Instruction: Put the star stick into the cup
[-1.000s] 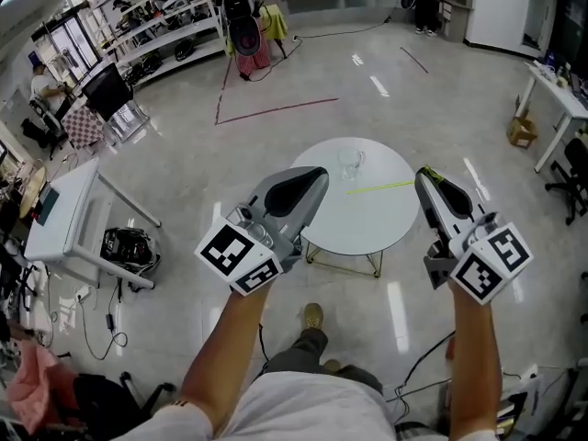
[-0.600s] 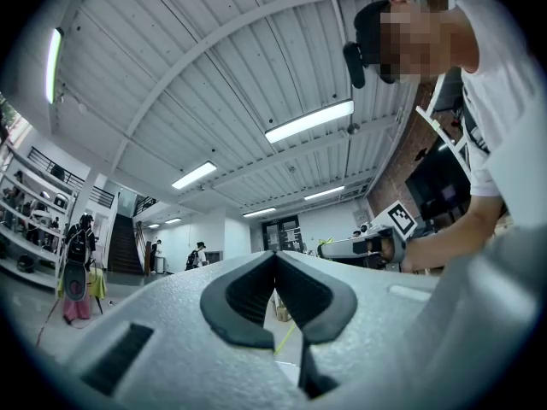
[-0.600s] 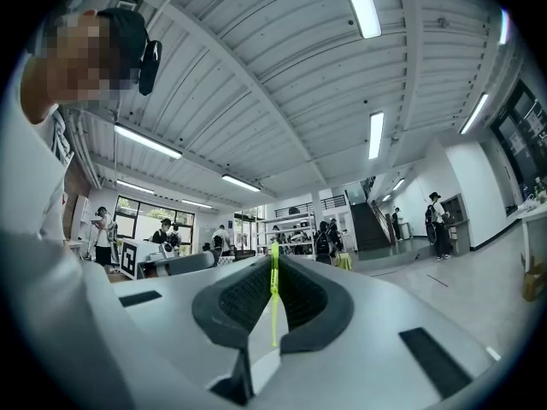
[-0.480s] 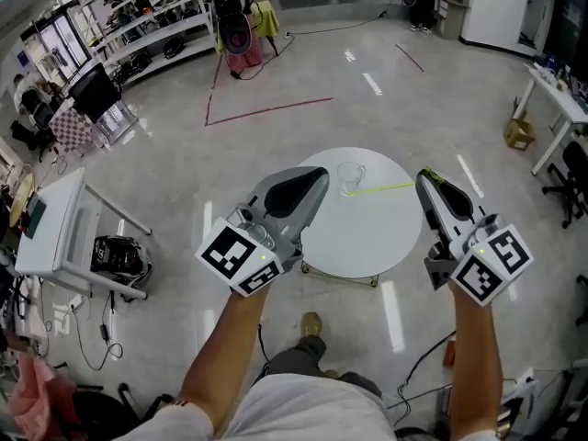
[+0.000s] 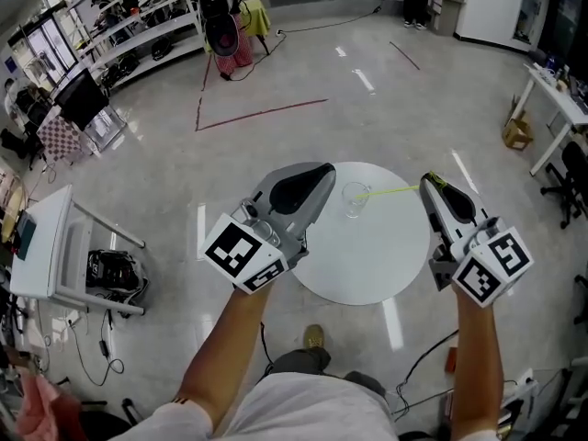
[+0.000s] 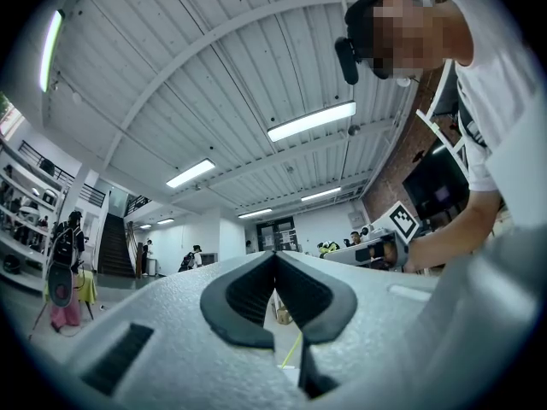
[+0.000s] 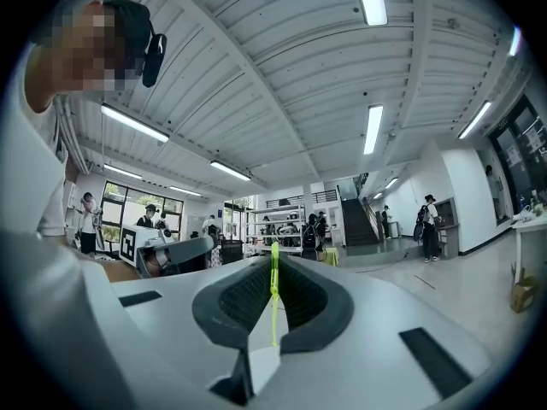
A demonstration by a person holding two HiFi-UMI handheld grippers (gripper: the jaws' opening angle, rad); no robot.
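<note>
A clear glass cup (image 5: 354, 200) stands on the far side of a round white table (image 5: 367, 255). My right gripper (image 5: 430, 181) is shut on a thin yellow-green star stick (image 5: 395, 190), which points left toward the cup. The stick's far end overlaps the cup's rim in the head view; I cannot tell whether it is inside. In the right gripper view the stick (image 7: 273, 301) stands pinched between the pads of the right gripper (image 7: 274, 267). My left gripper (image 5: 318, 169) hangs over the table's left edge, shut and empty. The left gripper (image 6: 275, 259) shows its jaws touching.
A white desk (image 5: 37, 237) stands on the left with a black box (image 5: 108, 269) under it. Shelves (image 5: 138, 26) line the back left. On the right are a white table (image 5: 551, 95), a cardboard box (image 5: 514, 131) and an office chair (image 5: 571, 177). People stand at the back.
The table and cup have slid down the head view toward the grippers. The stick's far end, earlier below the cup, now overlaps the cup. Both grippers keep their places and stay shut.
</note>
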